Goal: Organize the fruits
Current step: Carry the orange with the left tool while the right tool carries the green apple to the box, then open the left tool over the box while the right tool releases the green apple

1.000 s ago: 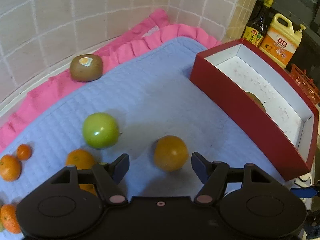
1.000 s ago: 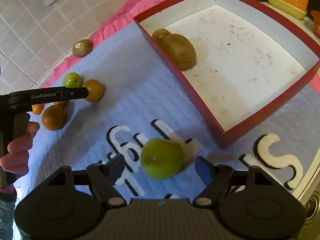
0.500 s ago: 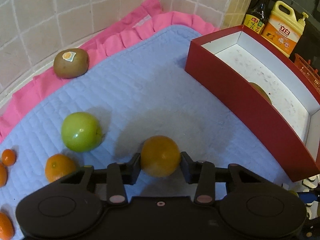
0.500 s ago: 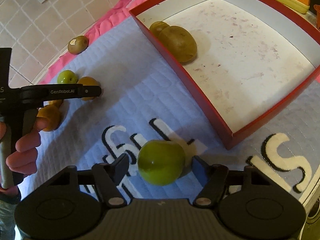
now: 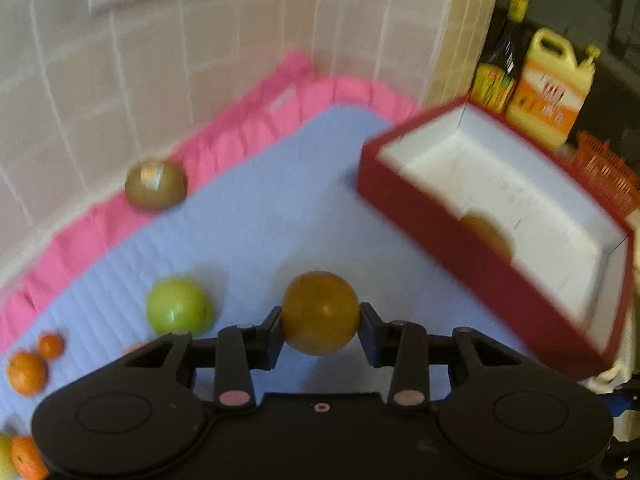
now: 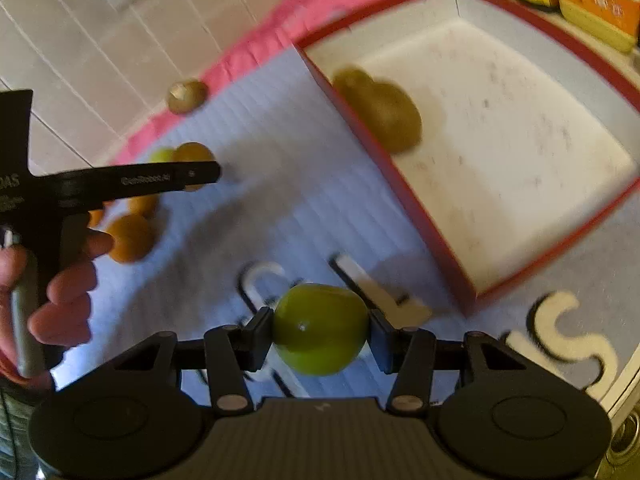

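1. While both frames blur, I read the left gripper (image 5: 320, 320) clamped on the orange (image 5: 320, 312) and the right gripper (image 6: 320, 330) clamped on the green apple (image 6: 320, 328), both above the mat (image 5: 260, 220).
2. I'd clear the box (image 5: 472, 256) wall, lower, then release gently.
3. Fruits smooth, round, apt to roll; mat quilted; box rigid, white-lined.

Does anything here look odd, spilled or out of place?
Nothing spilled or damaged. The one stray is the kiwi with a sticker: it sits off the blue mat on the pink frilled edge by the wall, apart from the other loose fruit. Both views are motion-blurred.
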`<state>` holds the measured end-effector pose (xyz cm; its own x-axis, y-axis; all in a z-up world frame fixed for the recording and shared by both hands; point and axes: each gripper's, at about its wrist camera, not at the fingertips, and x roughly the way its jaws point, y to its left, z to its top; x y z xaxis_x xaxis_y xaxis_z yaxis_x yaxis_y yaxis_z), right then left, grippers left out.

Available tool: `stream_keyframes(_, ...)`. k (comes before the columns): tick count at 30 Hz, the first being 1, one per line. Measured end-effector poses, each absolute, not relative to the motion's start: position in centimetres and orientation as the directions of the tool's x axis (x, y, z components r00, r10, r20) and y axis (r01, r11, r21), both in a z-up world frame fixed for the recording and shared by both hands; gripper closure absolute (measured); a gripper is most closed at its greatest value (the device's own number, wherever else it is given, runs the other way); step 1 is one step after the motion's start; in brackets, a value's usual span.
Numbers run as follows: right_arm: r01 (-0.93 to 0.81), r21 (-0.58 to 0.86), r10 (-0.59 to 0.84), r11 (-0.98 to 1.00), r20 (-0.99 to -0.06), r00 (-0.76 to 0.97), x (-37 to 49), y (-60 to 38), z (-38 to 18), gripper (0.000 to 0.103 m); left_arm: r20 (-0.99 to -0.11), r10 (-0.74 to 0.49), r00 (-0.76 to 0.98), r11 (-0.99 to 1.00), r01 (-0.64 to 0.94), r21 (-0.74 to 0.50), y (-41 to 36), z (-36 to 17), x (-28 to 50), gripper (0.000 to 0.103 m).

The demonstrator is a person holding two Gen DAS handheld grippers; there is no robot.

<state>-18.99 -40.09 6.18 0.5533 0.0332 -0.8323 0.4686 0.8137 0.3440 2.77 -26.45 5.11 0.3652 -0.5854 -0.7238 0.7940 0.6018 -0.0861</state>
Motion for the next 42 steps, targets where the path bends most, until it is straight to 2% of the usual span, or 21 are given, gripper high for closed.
stream_keyframes(5, 0.437, 0.320, -0.037, 0.841, -0.770, 0.637, -19.6, -42.3, 11.0, 0.051, -0.629, -0.688, 0.363, 0.548, 0.827, -0.123, -28.7, 10.7, 2.2, 0.057)
stream_keyframes(9, 0.459, 0.269, -0.121, 0.847, -0.743, 0.659, -19.9, -45.2, 13.6, 0.051, -0.590, -0.762, 0.267, 0.479, 0.845, -0.237, -32.3, 14.2, 3.3, 0.056)
stream_keyframes(13, 0.487, 0.179, -0.220, 0.855, -0.725, 0.653, -19.9, -48.0, 15.5, 0.051, -0.564, -0.784, 0.260, 0.441, 0.872, -0.212, -36.7, 16.6, 3.2, 0.056)
stream_keyframes(16, 0.495, 0.150, -0.250, 0.856, -0.718, 0.650, -20.0, -49.7, 16.1, 0.051, -0.580, -0.781, 0.232, 0.417, 0.885, -0.207, -39.7, 16.9, 3.0, 0.056)
stream_keyframes(19, 0.494, 0.117, -0.267, 0.861, -0.724, 0.636, -19.4, -50.9, 15.7, 0.051, -0.616, -0.767, 0.181, 0.408, 0.878, -0.250, -42.7, 15.8, 3.5, 0.056)
stream_keyframes(25, 0.477, 0.101, -0.215, 0.873, -0.798, 0.563, -17.4, -52.4, 12.0, 0.051, -0.682, -0.692, 0.237, 0.498, 0.840, -0.214, -46.5, 10.8, 3.2, 0.056)
stream_keyframes(33, 0.434, 0.116, -0.129, 0.894, -0.859, 0.495, -15.3, -52.9, 8.3, 0.051, -0.751, -0.648, 0.129, 0.495, 0.820, -0.287, -46.6, 5.8, 5.5, 0.056)
stream_keyframes(42, 0.452, 0.109, -0.115, 0.885, -0.890, 0.442, -14.1, -53.3, 5.8, 0.051, -0.789, -0.605, 0.107, 0.473, 0.846, -0.248, -48.3, 4.2, 6.0, 0.056)
